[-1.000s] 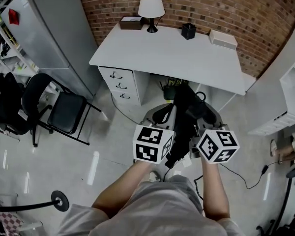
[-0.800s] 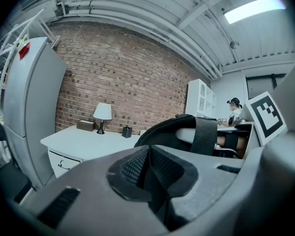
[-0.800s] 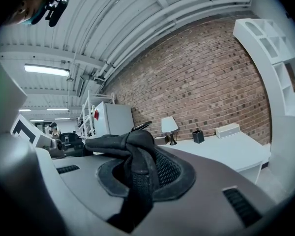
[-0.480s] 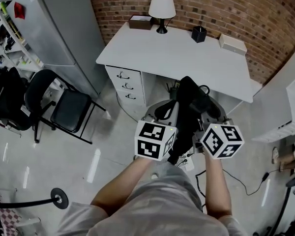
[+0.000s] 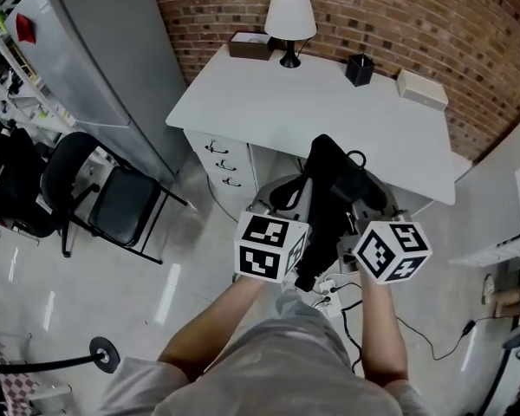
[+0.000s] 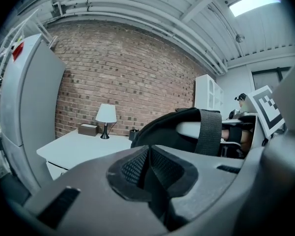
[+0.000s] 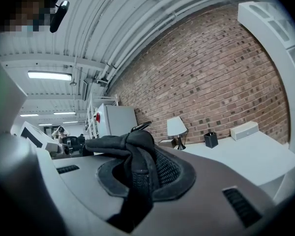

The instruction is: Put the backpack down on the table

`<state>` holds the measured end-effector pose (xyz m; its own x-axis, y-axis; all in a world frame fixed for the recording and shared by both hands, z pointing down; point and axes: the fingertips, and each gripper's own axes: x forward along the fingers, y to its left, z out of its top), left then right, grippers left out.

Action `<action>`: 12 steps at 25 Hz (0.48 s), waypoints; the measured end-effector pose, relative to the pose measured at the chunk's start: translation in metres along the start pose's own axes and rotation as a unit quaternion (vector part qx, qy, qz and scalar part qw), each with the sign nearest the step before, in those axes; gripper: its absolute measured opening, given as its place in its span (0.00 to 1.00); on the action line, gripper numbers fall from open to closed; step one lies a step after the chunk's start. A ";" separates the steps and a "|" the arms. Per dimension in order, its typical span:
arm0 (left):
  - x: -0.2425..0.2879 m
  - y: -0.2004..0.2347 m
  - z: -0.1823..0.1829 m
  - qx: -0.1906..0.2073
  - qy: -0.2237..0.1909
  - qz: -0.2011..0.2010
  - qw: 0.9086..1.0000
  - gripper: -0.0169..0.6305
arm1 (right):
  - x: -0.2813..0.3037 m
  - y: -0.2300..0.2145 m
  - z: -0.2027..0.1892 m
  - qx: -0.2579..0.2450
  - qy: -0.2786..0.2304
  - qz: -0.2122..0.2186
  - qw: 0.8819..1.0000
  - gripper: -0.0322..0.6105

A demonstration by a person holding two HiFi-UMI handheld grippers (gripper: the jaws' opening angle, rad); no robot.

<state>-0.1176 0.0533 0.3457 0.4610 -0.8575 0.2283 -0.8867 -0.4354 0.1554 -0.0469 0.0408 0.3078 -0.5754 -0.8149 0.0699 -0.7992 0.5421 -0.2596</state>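
A black backpack point(image 5: 331, 196) hangs in the air between my two grippers, just in front of the white table point(image 5: 269, 102) and over its near edge. My left gripper point(image 5: 296, 206) is shut on a black strap point(image 6: 151, 183) of the backpack. In the left gripper view the bag's bulk point(image 6: 169, 129) rises beyond the jaws. My right gripper point(image 5: 370, 206) is shut on another black strap point(image 7: 137, 173), which bunches up over its jaws. The bag's lower part is hidden behind the grippers and the marker cubes.
On the table's far edge stand a white lamp point(image 5: 290, 20), a brown box point(image 5: 250, 44), a black cup point(image 5: 359, 69) and a white box point(image 5: 421, 87). Drawers point(image 5: 225, 159) sit under its left end. A black chair point(image 5: 113, 198) and grey cabinet point(image 5: 95, 59) stand left. Cables point(image 5: 331, 289) lie underfoot.
Both grippers have carried the backpack closer to the table; the bag's top now overlaps the table's near edge. Both grips on the straps look unchanged.
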 end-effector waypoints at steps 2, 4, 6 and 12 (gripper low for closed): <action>0.018 0.006 0.007 0.000 -0.001 0.001 1.000 0.05 | 0.015 -0.010 0.007 0.006 -0.002 0.008 1.000 0.14; 0.034 0.012 0.012 0.001 -0.002 0.004 1.000 0.05 | 0.028 -0.019 0.012 0.010 -0.001 0.017 1.000 0.14; 0.051 0.019 0.019 -0.001 -0.004 0.008 1.000 0.05 | 0.041 -0.026 0.019 0.012 0.000 0.026 1.000 0.14; 0.091 0.037 0.038 -0.006 -0.006 0.023 1.000 0.05 | 0.071 -0.039 0.046 0.006 -0.002 0.061 0.998 0.14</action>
<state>-0.1098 -0.0512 0.3352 0.4194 -0.8800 0.2230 -0.9064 -0.3924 0.1563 -0.0488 -0.0477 0.2785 -0.6675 -0.7439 0.0339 -0.7215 0.6348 -0.2765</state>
